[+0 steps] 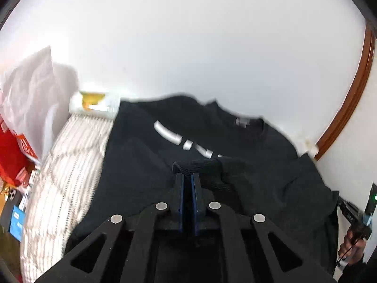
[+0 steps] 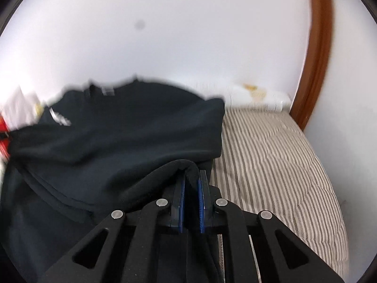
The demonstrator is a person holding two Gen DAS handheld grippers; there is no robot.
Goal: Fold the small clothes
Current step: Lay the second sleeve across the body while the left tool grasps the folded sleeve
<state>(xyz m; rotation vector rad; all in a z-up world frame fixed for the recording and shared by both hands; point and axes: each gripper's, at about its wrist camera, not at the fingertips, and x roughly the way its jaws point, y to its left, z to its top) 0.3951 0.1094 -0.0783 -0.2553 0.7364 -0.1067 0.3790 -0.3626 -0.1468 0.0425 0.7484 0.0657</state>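
A black sweatshirt (image 1: 146, 146) with white lettering lies spread on a striped bed cover (image 1: 70, 160). My left gripper (image 1: 188, 176) is shut on a ribbed black cuff (image 1: 200, 166) of the sweatshirt, held over its chest. In the right wrist view the sweatshirt (image 2: 117, 136) fills the left half. My right gripper (image 2: 192, 176) is shut on a fold of its black fabric (image 2: 186, 165) near its right edge. The right gripper's handle and the hand holding it (image 1: 355, 231) show at the right edge of the left wrist view.
A red and white bag (image 1: 21, 122) and a phone (image 1: 11, 200) lie left of the bed. A white wall (image 1: 188, 35) stands behind. A brown wooden frame (image 2: 315, 59) runs along the right. The striped cover (image 2: 278, 160) extends to the right of the sweatshirt.
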